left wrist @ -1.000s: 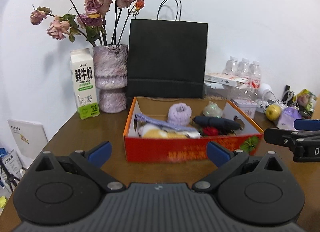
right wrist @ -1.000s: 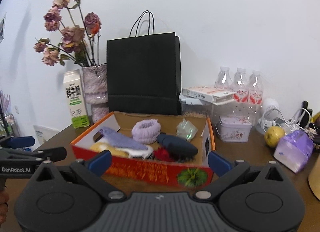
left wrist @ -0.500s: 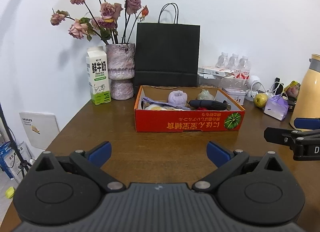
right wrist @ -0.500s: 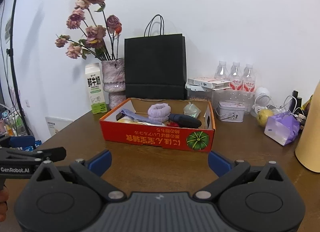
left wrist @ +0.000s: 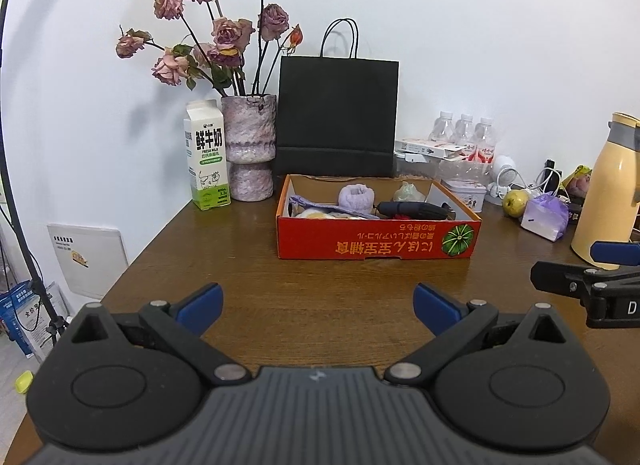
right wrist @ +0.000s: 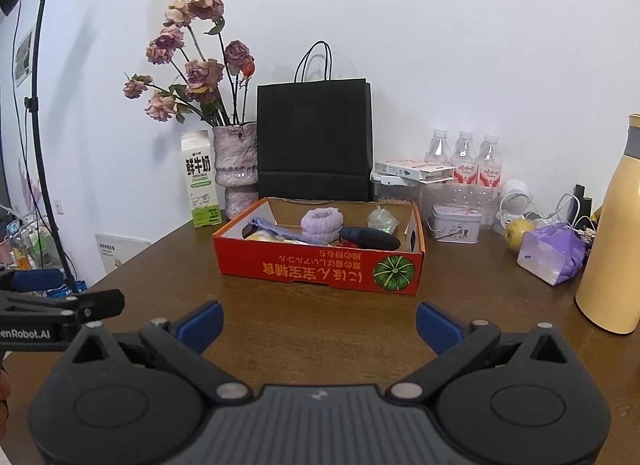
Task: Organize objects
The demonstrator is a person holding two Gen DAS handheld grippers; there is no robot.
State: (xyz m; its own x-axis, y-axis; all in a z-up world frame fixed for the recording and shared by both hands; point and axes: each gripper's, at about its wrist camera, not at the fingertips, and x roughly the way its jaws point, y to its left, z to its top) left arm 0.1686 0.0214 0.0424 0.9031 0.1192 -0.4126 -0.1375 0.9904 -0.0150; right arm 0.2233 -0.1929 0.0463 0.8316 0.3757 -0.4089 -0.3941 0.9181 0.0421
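Brown wood makes up the counter (left wrist: pixel 248 265), and both grippers hang over its near edge, side by side and level. The left gripper (left wrist: pixel 318 303) has its jaws spread wide with nothing between them; the right gripper (right wrist: pixel 319 319) is spread just as wide and also holds nothing. Each shows at the edge of the other's view.

Well beyond the jaws, toward the far middle of the counter, sits the red box (left wrist: pixel 378 239), its printed side facing near with a green pumpkin picture at the right corner. Inside lie a lilac roll (left wrist: pixel 357 197), a dark tool (left wrist: pixel 414 209), a clear green-tinted packet (left wrist: pixel 407 192), a purple cloth (left wrist: pixel 316 203) over something pale, and a bit of red.

Behind the box a black bag (left wrist: pixel 338 117) stands upright against the white wall. To its left are a vase (left wrist: pixel 249 149) of dried roses and, just beside it, a milk carton (left wrist: pixel 207 161). To the right of the box are a tin (right wrist: pixel 456 223), three bottles (right wrist: pixel 464 161) behind a flat packet, a pear (right wrist: pixel 518 233), a purple pouch (right wrist: pixel 550 251) and, at the far right, a tall cream flask (right wrist: pixel 614 249).
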